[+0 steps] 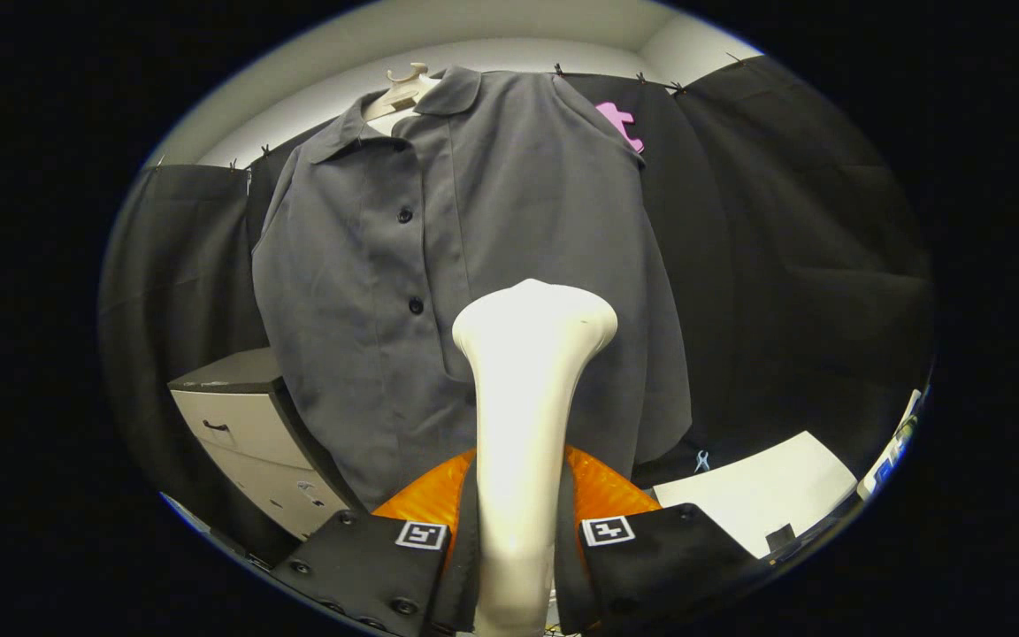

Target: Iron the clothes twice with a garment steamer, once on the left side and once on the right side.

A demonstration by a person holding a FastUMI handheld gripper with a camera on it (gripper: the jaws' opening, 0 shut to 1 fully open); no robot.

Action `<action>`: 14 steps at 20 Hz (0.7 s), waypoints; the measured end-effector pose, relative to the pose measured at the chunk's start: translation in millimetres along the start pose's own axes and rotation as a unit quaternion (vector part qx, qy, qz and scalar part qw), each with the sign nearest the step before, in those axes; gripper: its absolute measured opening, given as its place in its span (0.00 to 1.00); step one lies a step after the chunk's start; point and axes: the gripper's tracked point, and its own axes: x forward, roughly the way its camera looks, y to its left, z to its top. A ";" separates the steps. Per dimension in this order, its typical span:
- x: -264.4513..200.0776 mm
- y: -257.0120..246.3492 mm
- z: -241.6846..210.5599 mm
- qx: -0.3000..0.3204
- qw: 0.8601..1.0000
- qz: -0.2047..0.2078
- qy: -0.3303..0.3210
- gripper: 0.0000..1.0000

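Holding the garment steamer (pixel 527 398) by its neck at lower centre of frame, gripper (pixel 517 540) closed, a finger pressing each side. It looks rigid, smooth plastic, top-heavy at the flared head, so I judge it could twist in the grip; neck is the right hold. One grey shirt (pixel 474 265) hangs on one hanger (pixel 399 88) at upper centre, soft and light, likely to swing under the head. Three buttons visible. One cabinet (pixel 249 425) lower left.
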 end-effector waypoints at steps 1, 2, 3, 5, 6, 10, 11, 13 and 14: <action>-1.4 -3.0 -6.7 0.003 1.000 -0.002 0.005 0.42; -2.1 -5.0 -12.5 0.006 1.000 -0.005 0.010 0.42; -3.5 -6.8 -17.8 0.009 1.000 -0.007 0.014 0.42; -4.1 -9.5 -28.7 0.013 1.000 -0.010 0.023 0.42; -6.1 -10.8 -33.5 0.014 0.999 -0.012 0.027 0.42; -10.3 -14.3 -55.3 0.021 0.999 -0.016 0.042 0.42; -9.9 -14.4 -60.0 0.024 0.999 -0.017 0.046 0.42; -10.6 -14.8 -66.2 0.027 0.998 -0.018 0.052 0.42; -12.4 -15.0 -68.0 0.027 0.998 -0.018 0.052 0.42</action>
